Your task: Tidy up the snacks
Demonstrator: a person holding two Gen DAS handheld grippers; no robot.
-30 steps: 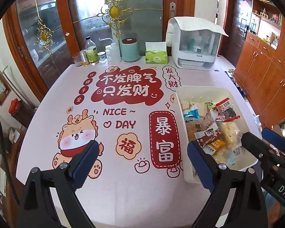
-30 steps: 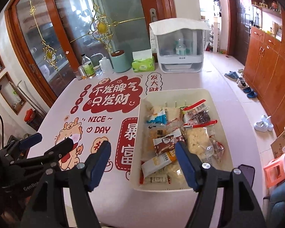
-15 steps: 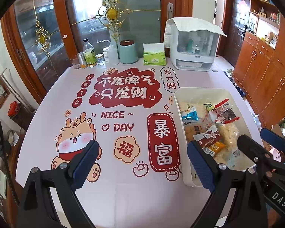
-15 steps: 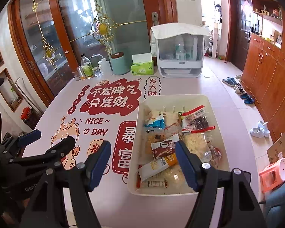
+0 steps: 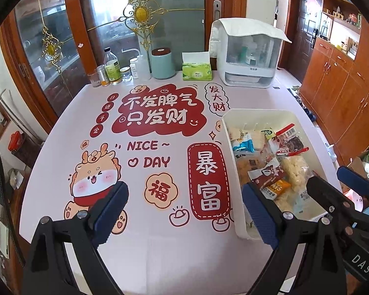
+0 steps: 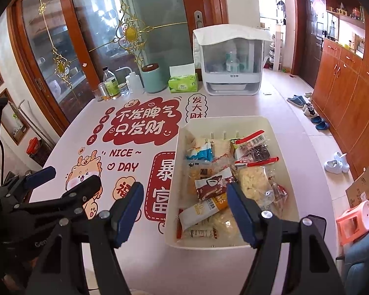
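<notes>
A cream bin (image 5: 258, 113) (image 6: 223, 121) stands on the right part of the table, filled with several wrapped snacks. Among them are a brown packet (image 5: 265, 174) (image 6: 214, 183), a blue packet (image 5: 243, 145) (image 6: 200, 153), a dark packet with a red label (image 5: 290, 142) (image 6: 254, 150) and a pale puffed snack bag (image 5: 295, 172) (image 6: 254, 184). My left gripper (image 5: 184, 193) (image 6: 61, 184) hovers open over the printed tablecloth, left of the bin. The right gripper (image 6: 184, 194) (image 5: 344, 186) hangs open above the bin's near half. Neither holds anything.
Along the table's far edge stand small bottles (image 5: 112, 67), a teal canister (image 5: 162, 63), a green tissue box (image 5: 196, 71) and a white covered cabinet (image 5: 248, 56). Wooden cupboards (image 6: 344, 93), shoes (image 6: 317, 120) and a pink stool (image 6: 354, 221) lie right of the table.
Both views wobble only slightly. The grippers stay open at the same width, and the snacks in the bin have not moved.
</notes>
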